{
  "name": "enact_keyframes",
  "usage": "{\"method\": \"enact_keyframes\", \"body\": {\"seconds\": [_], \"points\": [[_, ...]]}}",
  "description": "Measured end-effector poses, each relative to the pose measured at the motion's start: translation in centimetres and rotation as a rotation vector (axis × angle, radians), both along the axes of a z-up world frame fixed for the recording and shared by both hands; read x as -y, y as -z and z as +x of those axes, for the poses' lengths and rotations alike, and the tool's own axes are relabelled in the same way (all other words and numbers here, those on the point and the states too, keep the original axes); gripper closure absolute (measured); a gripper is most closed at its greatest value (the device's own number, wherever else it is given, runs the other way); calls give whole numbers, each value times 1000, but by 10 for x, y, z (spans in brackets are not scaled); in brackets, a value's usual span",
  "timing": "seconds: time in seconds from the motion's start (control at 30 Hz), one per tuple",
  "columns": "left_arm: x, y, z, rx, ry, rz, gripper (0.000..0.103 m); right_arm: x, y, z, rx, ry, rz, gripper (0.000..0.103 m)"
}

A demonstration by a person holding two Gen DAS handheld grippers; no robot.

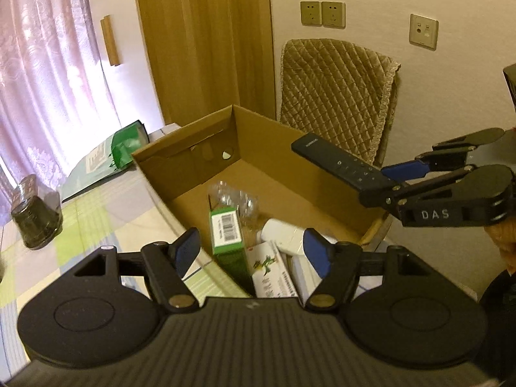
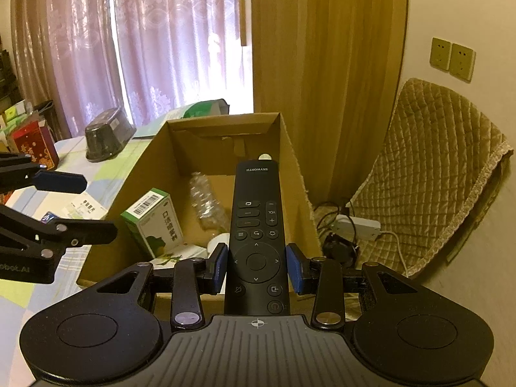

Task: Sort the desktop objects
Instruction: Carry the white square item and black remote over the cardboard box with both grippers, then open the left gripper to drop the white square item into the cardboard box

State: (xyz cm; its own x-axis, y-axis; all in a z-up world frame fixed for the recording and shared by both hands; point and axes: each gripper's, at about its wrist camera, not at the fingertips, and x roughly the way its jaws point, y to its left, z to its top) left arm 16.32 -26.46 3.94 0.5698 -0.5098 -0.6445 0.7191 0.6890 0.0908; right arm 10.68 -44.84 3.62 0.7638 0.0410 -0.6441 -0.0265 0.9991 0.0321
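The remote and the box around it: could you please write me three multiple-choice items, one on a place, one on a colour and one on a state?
1. Where is the remote?
A. on the tablecloth
B. held above the box
C. on the chair

2. What colour are the right gripper pads?
A. blue
B. red
C. white

3. How is the left gripper?
A. shut on a bottle
B. shut on the remote
C. open, holding nothing

Answers: 1 B, the right gripper holds it over the open box; 2 A, both pads against the remote are blue; 3 C, its fingers stand apart with nothing between them.
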Motion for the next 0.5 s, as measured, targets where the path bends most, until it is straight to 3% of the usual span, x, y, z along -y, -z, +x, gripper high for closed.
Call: {"method": "enact_keyframes", "body": {"seconds": [0.5], "points": [[-23, 0, -3, -42, -50, -26, 37, -14, 8, 14, -31, -19, -25, 65]]}}
